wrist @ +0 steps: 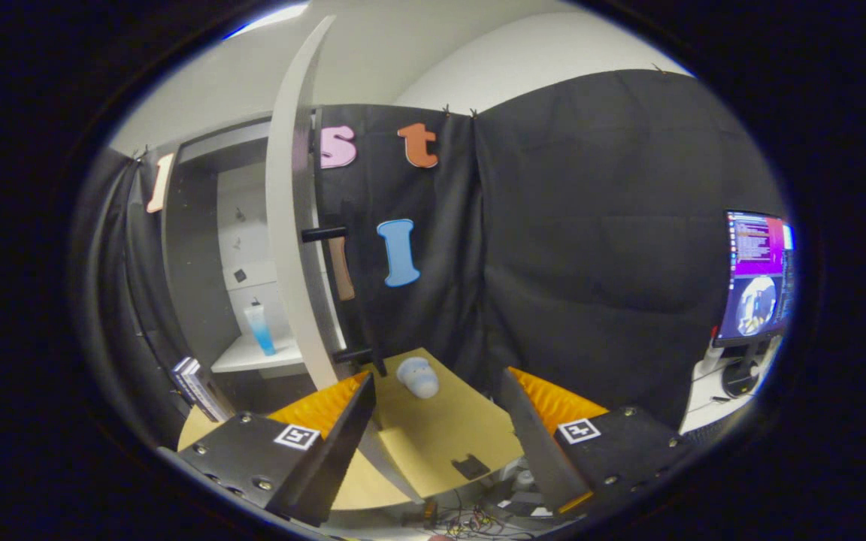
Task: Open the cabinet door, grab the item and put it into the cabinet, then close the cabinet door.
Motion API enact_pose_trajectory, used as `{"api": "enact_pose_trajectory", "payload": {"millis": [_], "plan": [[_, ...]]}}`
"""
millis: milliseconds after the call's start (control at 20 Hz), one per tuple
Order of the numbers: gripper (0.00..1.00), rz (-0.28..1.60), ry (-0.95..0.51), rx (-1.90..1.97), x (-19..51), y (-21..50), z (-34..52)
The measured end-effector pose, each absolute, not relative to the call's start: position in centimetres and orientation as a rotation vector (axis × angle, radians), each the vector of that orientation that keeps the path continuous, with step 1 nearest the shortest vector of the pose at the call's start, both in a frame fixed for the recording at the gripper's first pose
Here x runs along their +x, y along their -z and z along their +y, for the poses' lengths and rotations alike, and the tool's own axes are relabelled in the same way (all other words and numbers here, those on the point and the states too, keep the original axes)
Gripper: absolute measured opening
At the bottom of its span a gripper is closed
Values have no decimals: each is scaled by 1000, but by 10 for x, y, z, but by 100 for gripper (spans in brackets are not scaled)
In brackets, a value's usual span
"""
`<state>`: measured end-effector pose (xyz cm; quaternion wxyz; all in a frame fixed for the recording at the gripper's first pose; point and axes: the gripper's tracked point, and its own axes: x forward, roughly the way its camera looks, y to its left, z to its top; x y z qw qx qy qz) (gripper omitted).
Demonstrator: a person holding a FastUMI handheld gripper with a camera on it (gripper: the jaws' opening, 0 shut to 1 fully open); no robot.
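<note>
The cabinet [200, 248] stands beyond my left finger with its white door [290, 248] swung open, edge-on toward me, a dark bar handle [324, 234] on it. Inside, a clear bottle with blue liquid [261, 327] stands upright on a white shelf [252, 355]. A pale bluish-white lumpy item [419, 377] lies on the tan tabletop [440, 436], just ahead of the fingers and a little left of the gap's middle. My gripper [437, 421] is open, its fingers wide apart with nothing between them.
Black cloth walls close the back and right. A monitor [756, 274] on a stand sits far right on a white surface. A small dark patch [470, 466] marks the tabletop near its front edge. Cables [470, 518] lie below the table. Stacked books or cards [196, 387] lean at the cabinet's foot.
</note>
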<state>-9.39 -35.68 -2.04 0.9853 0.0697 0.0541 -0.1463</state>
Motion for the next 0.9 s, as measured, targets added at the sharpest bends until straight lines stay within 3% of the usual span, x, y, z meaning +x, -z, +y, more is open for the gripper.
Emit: {"api": "enact_pose_trajectory", "payload": {"millis": [400,900], "plan": [[98,99,241,98,-90,18,-338],[98,89,14,66,-78,16,-243]]}}
